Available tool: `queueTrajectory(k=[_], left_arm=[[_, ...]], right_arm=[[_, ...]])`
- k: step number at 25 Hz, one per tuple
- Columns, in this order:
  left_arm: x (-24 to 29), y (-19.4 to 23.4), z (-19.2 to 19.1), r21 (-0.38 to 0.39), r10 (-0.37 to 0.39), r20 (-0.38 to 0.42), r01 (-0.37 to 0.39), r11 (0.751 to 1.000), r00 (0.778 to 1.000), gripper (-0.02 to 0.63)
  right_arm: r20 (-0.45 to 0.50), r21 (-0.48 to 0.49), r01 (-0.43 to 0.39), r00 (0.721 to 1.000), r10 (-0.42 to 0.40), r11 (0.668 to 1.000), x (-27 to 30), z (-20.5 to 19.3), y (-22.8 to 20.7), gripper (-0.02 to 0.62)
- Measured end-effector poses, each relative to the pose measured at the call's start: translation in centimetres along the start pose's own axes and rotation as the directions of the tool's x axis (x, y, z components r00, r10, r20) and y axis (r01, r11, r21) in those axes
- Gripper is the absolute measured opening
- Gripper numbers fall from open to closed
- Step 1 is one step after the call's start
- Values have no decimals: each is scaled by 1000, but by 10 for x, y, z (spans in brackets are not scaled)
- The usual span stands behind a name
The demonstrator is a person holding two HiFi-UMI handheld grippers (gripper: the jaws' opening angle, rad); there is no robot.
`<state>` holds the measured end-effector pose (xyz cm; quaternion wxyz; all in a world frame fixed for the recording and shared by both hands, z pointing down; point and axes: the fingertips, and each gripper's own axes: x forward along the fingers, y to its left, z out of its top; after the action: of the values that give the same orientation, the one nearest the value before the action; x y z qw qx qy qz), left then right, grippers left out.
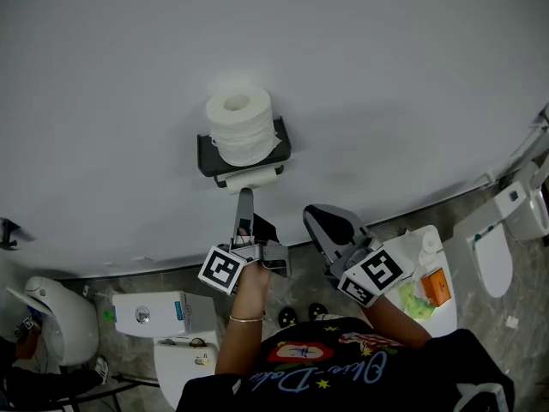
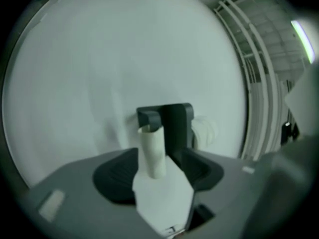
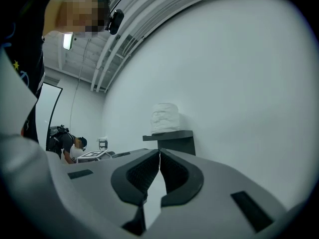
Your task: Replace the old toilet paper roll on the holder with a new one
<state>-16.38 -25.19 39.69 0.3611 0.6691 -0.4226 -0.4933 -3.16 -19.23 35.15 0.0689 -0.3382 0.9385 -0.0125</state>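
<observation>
Two grippers are pointing at the pale wall (image 1: 386,75) in front of me. I am holding the left gripper (image 1: 245,196) with its fingers (image 2: 117,176) spread wide apart. The old roll (image 2: 152,148), down to a thin white tube, is sitting in line with the gap between them, its near end right at the fingertips. The pads are not pressing on it, though I cannot tell whether a tip is brushing it. The tube's far end is hanging on the arm of the dark holder (image 2: 174,121), straight ahead of those fingers. The new roll (image 1: 240,123) is standing on end on the holder's shelf, beyond the left fingertips. The right gripper (image 1: 316,219) is hovering beside the left one, its fingers (image 3: 137,176) pressed together with nothing between them. The holder and new roll are sitting well ahead of those tips.
</observation>
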Motion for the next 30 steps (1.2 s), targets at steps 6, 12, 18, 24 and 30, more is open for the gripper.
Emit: queueTrajectory(k=[6, 12, 18, 24, 30], left_arm=[[24, 12, 8, -22, 13, 46, -12, 1000, 999, 273], [35, 21, 4, -19, 44, 45, -43, 999, 998, 245], [45, 15, -11, 5, 18, 24, -18, 1000, 1000, 189], [61, 6, -51, -16, -28, -56, 27, 1000, 998, 186], [70, 7, -140, -8, -21, -251, 20, 1000, 968, 186]], right_arm=[[-1, -42, 36, 999, -36, 998, -10, 3, -14, 14], [-4, -33, 59, 998, -60, 998, -17, 4, -26, 14], [3, -33, 95, 995, -95, 995, -25, 6, -40, 14], [17, -36, 149, 989, -148, 988, -39, 11, -57, 15], [25, -39, 230, 973, -229, 972, -65, 17, -79, 14]])
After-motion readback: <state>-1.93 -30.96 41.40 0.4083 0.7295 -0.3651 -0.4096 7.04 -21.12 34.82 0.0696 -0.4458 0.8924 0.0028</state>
